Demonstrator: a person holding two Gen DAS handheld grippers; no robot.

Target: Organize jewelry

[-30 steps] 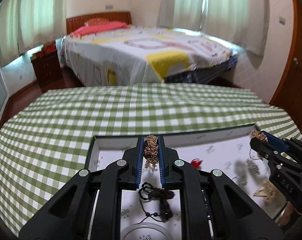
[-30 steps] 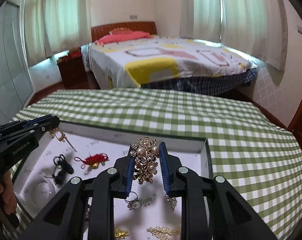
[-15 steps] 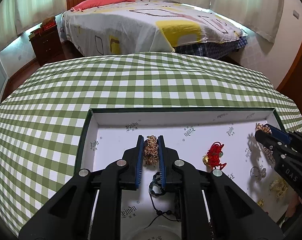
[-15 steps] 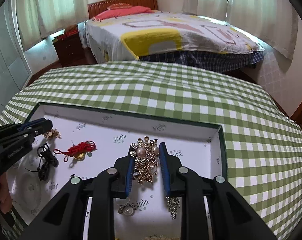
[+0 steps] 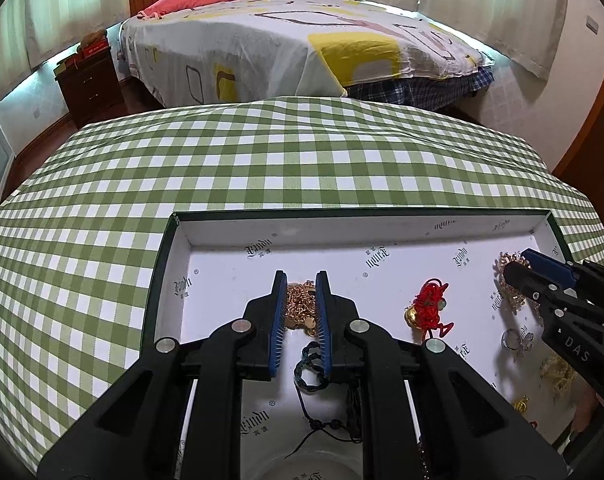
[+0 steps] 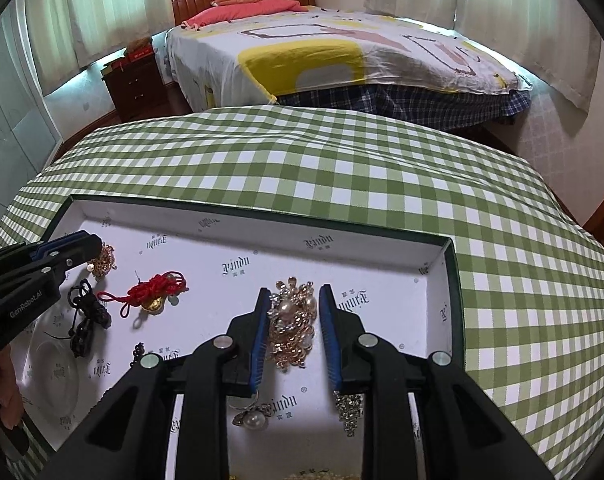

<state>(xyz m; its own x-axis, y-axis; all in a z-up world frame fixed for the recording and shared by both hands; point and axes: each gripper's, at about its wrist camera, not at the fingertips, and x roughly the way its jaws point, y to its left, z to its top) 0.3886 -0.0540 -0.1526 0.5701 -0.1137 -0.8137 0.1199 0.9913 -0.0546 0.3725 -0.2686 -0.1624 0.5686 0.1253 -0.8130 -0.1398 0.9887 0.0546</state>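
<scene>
Left wrist view: the left gripper (image 5: 301, 312) is pinching a gold chain (image 5: 300, 309) low inside the white tray (image 5: 238, 258).

Right wrist view: the right gripper (image 6: 294, 322) is opening around a pearl-and-gold brooch (image 6: 293, 322) that is lying on the tray's right side, pads slightly clear.

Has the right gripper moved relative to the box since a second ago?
Yes. The right gripper with the pearl brooch has dropped from above the box's far wall down into it.
</scene>
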